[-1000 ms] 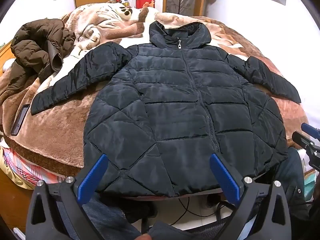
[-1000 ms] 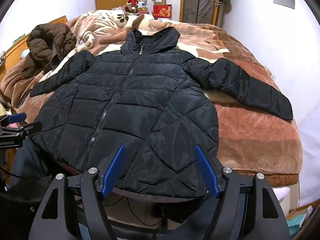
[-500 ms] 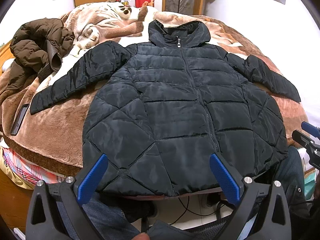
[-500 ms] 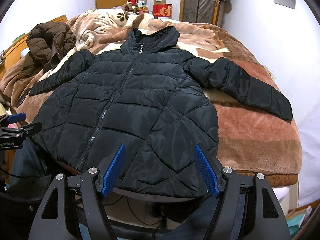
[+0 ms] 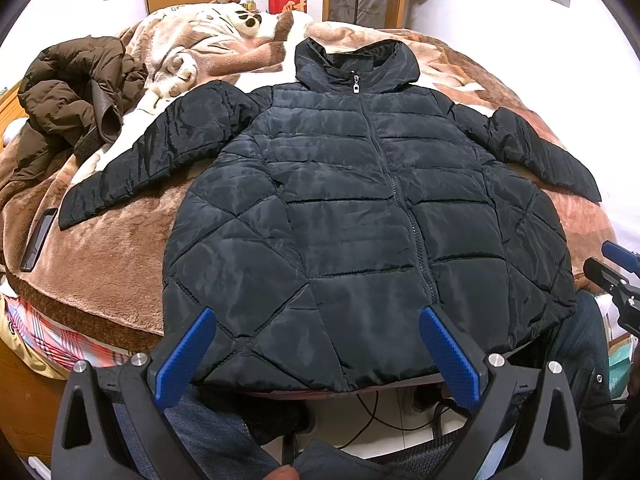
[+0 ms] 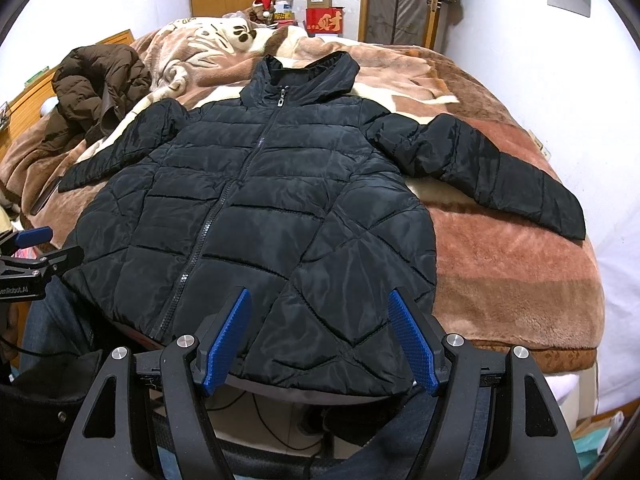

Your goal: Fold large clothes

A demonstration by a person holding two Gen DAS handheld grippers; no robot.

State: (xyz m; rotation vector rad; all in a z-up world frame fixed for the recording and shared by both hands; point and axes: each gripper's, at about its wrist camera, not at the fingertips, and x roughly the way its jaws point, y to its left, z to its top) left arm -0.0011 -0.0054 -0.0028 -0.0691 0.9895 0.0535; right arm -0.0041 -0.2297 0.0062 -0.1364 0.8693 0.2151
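Two claws, both wide open, empty, touching nothing. Jacket (image 5: 360, 216) centre frame on bed (image 5: 112, 264), zipped, front up, sleeves spread: laid flat, likely ready for first fold. Left claw (image 5: 316, 352) and right claw (image 6: 320, 338) hover short of hem, bottom of frame

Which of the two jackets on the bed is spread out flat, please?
The black jacket, lying zipped with both sleeves stretched out. The brown jacket sits crumpled in a heap near the bed's far left corner.
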